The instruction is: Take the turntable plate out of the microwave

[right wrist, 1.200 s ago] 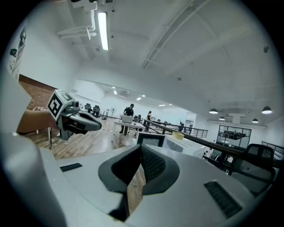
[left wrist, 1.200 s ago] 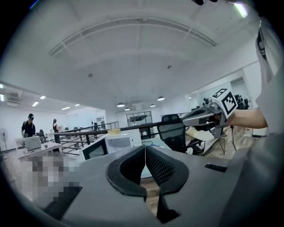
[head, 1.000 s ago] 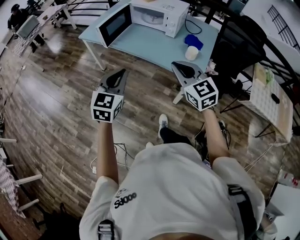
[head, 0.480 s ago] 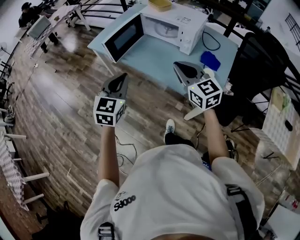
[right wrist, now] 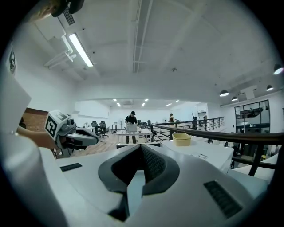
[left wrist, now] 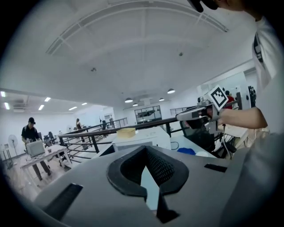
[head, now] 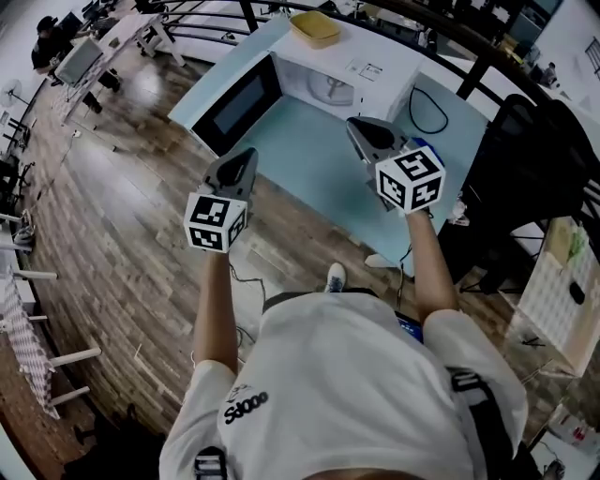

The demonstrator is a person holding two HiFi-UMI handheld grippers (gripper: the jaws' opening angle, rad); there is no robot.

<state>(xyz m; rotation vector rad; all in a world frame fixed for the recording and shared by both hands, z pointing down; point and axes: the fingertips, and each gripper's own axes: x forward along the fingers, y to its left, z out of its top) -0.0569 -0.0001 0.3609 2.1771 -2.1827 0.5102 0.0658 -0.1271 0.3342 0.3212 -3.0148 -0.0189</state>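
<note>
Turntable plate (head: 331,89) inside the microwave (head: 361,70), pale disc on the cavity floor, untouched. Door (head: 239,103) swung wide to the left. Yellow tray (head: 316,28) on top of the oven. All on the light blue table (head: 314,173), black cable (head: 427,103) off to the right.

Left gripper (head: 246,156) over the table's near edge, pointed toward the door, jaws pressed together, nothing between them. Right gripper (head: 360,127) over the tabletop in front of the cavity, jaws likewise closed tight and empty. Both well short of the plate.

Risks, as judgement: closed jaws would need to spread before reaching the rim, else just a shove on the plate. Thin smooth rim likely slippery, so a shallow pinch could let it tilt or drop. Tight cavity mouth, so a clip on the frame likely on the way out. Left gripper close to the open door, possible bump.

Versus a second ago: microwave and table much nearer and lower in the head view; grippers then over wooden floor, now at or over the table. Jaws closed then too. Door open and plate inside in both.
</note>
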